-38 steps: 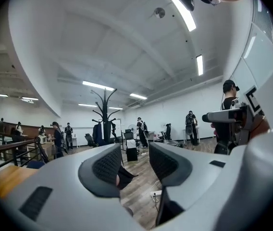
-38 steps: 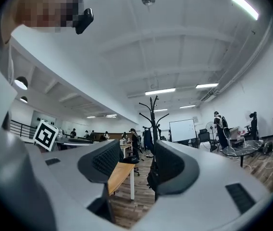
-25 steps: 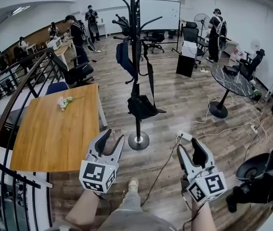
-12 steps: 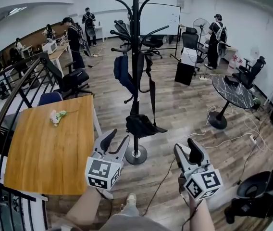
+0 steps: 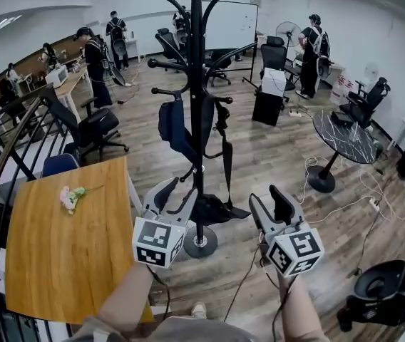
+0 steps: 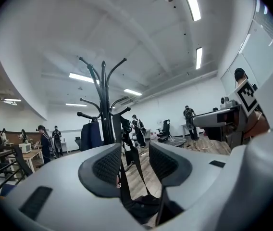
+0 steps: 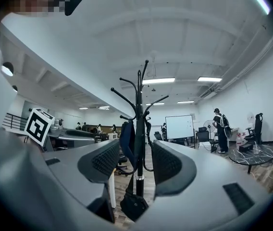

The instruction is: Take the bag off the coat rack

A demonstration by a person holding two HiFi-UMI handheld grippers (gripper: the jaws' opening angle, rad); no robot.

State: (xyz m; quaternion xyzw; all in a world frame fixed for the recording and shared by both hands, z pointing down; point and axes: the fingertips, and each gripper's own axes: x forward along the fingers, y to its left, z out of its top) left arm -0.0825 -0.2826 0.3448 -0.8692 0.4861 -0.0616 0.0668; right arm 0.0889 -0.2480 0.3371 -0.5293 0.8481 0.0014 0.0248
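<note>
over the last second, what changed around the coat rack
The person stepped closer: the left hand-held gripper and right hand-held gripper advanced toward the coat rack, which now looms larger. Nothing was gripped; both pairs of jaws stay open. The black bag still hangs low on the rack, the blue garment higher up.

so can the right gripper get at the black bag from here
Probably yes. The right gripper is open, the black bag hangs low on the coat rack just to its left, and nothing stands between them. They aren't touching yet.
</note>
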